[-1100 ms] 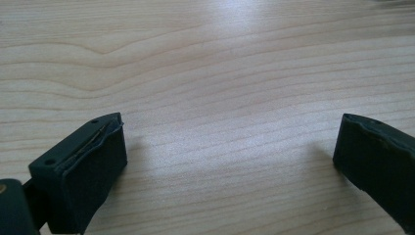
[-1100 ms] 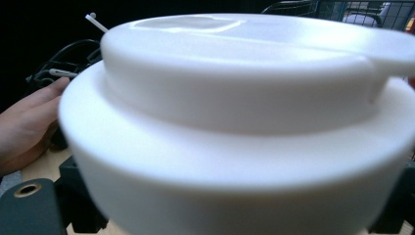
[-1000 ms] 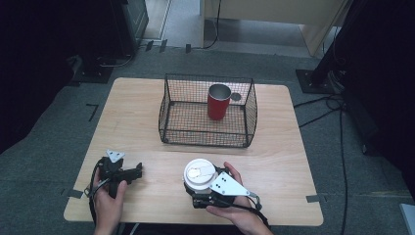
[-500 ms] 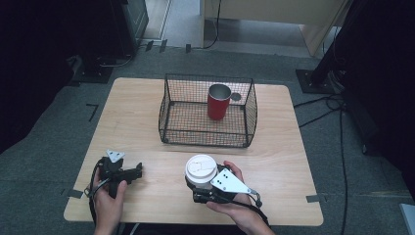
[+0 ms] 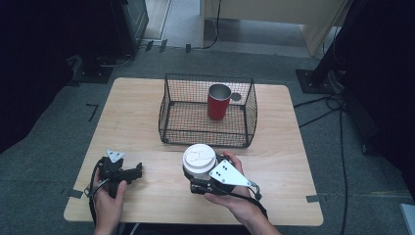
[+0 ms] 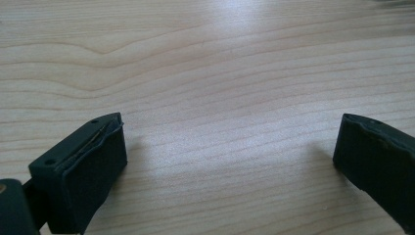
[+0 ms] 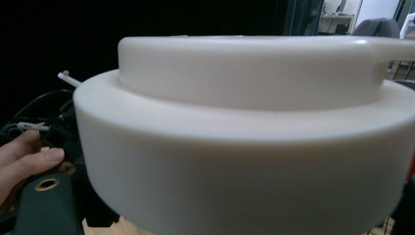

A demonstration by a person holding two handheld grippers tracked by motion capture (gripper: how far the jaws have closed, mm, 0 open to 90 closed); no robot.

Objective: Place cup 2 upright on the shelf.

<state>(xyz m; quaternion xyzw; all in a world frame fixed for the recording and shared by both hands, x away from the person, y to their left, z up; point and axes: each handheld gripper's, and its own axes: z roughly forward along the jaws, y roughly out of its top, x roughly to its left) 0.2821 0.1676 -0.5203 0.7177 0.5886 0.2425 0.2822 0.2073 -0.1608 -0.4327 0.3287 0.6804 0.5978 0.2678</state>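
Observation:
A paper cup with a white lid point(image 5: 199, 159) is held at the table's front middle, just before the basket, with my right gripper point(image 5: 201, 176) shut on its body below the lid. In the right gripper view the lid point(image 7: 244, 122) looms very close and hides the jaws. My left gripper point(image 5: 136, 171) rests at the front left, pointing right. Its jaws stand wide apart over bare wood in the left gripper view point(image 6: 230, 161), nothing between them.
A black wire basket point(image 5: 205, 139) stands at the middle of the wooden table point(image 5: 132, 117), holding an upright red mug point(image 5: 218, 102). A small dark disc point(image 5: 236, 97) lies behind the basket. The person's left hand point(image 7: 24, 156) appears beyond the cup.
The right gripper and the lidded cup have shifted a little away from the front edge, toward the basket. The left gripper has stayed put.

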